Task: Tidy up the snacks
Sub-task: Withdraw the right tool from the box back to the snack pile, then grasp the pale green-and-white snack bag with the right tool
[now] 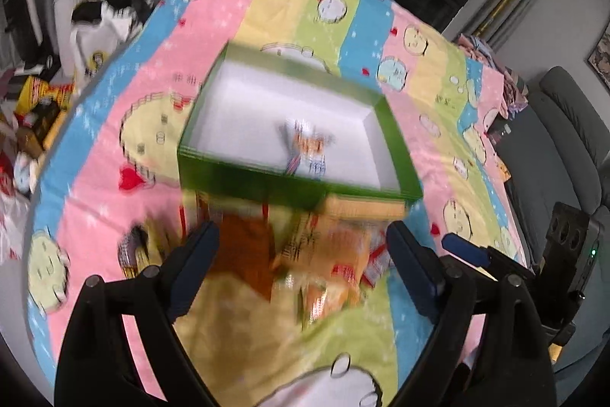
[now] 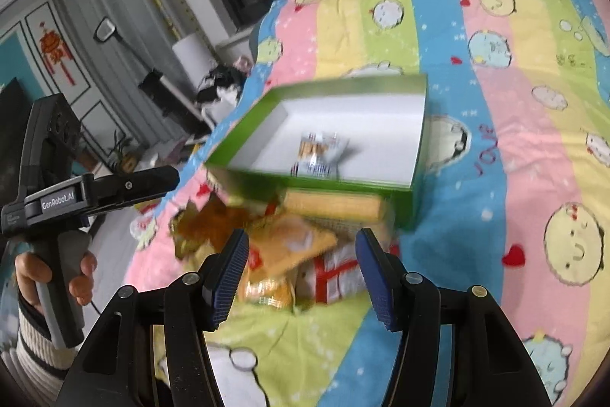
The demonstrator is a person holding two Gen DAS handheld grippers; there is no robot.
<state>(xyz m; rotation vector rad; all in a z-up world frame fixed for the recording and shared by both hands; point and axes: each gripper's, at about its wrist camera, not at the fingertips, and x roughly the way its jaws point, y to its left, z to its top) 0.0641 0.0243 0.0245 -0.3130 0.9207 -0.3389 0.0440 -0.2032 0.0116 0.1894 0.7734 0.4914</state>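
Nearest the cameras, both grippers hang with their jaws apart and nothing between the pads: the left gripper (image 1: pixel 297 254) stands wide, the right gripper (image 2: pixel 301 266) about half as wide, and each looks down over the same heap, which suggests both are lined up to choose a packet rather than carry one. The person's hand (image 2: pixel 53 277) grips the left tool's handle at the near left edge of the bed. Just beyond the fingertips lies the snack pile (image 2: pixel 282 254), a loose overlap of an orange bag, a brown packet (image 1: pixel 248 254) and a red-and-white packet (image 2: pixel 335 277), all on the striped blanket (image 2: pixel 514 159) near its near edge; motion blur hides their labels. A long yellow pack (image 2: pixel 335 206) lies along the near wall of the green box (image 1: pixel 244 178), touching it, probably because the pile was tipped out right beside the container meant for it. The box sits open-topped toward the middle of the bed, past the pile, with one small packet (image 1: pixel 305 147) already on its white floor, so the sorting looks barely begun
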